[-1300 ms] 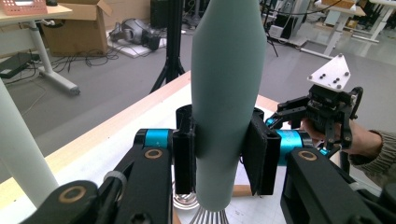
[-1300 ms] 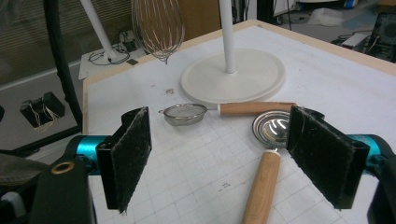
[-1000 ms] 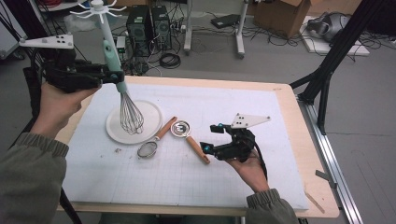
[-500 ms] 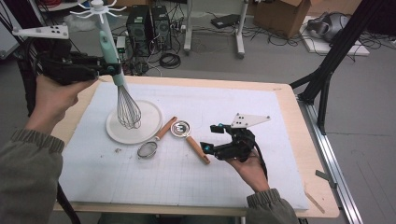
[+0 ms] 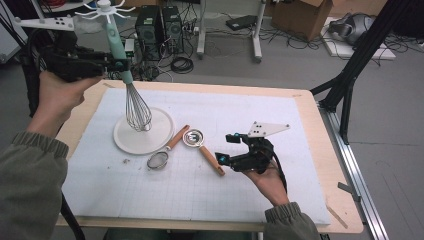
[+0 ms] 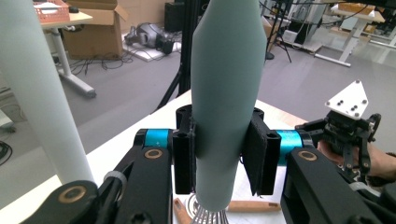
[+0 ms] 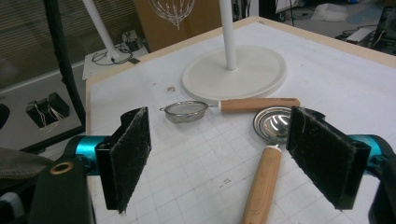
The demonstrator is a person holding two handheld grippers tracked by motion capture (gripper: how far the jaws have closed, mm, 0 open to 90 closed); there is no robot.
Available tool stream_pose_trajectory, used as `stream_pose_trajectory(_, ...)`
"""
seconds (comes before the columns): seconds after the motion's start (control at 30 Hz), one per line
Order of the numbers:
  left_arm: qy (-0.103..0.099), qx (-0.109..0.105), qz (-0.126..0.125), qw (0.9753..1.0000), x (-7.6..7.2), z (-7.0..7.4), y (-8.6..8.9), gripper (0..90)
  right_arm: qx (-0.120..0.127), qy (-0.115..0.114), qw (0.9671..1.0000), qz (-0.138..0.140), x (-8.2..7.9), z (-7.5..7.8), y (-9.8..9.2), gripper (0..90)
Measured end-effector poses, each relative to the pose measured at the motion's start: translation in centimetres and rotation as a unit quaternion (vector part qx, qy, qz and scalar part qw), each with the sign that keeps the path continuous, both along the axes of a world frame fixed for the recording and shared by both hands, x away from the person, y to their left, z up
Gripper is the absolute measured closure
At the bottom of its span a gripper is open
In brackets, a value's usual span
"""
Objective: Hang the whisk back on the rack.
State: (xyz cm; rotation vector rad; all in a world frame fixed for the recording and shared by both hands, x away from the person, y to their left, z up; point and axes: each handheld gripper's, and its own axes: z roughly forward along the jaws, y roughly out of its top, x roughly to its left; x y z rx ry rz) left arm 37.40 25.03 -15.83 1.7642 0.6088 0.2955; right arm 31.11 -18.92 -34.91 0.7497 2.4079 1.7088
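A whisk [image 5: 137, 110] with a pale teal handle [image 6: 226, 70] hangs upright in the air, its wires just over the round white base [image 5: 145, 132] of a hook stand. My left gripper [image 5: 117, 64] is shut on the handle, both pads pressed flat against it in the left gripper view. A small mesh strainer [image 5: 158, 160] and a metal spoon [image 5: 193, 137], both wooden-handled, lie on the white mat. My right gripper [image 5: 225, 148] rests open low beside the spoon's handle [image 7: 261, 186], nothing between its pads.
The stand's white pole [image 7: 228, 32] rises from its base [image 7: 233, 72] and carries hooks at the top [image 5: 105, 7], close to the whisk. The wooden table edge [image 5: 320, 150] runs along the right. Boxes, cables and black tripod legs stand on the floor beyond.
My left gripper has lifted the whisk higher along the stand's pole. The right gripper, strainer and spoon stay where they were.
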Motion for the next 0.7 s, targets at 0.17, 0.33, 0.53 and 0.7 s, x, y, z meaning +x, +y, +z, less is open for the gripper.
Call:
stream_pose_trajectory(0.17, 0.005, -0.007, 0.008, 0.9999, 0.5, -0.1, 0.5, 67.5, -0.002, -0.001, 1.0000, 0.000, 0.1, -0.1, 0.0, 21.2)
stream_pose_trajectory(0.33, 0.007, -0.009, 0.007, 0.9999, 1.0, -0.2, 0.4, 67.5, -0.002, 0.002, 1.0000, 0.000, 0.2, -0.2, 0.0, 21.2)
stream_pose_trajectory(0.53, 0.014, -0.018, 0.015, 0.9996, 1.6, -0.3, 0.9, 67.5, 0.000, -0.002, 1.0000, 0.001, 0.1, -0.2, 0.0, 21.2)
stream_pose_trajectory(0.7, 0.019, -0.014, 0.022, 0.9995, 2.0, -0.5, 1.2, 67.5, 0.002, 0.001, 1.0000, 0.000, 0.1, -0.1, -0.1, 21.2)
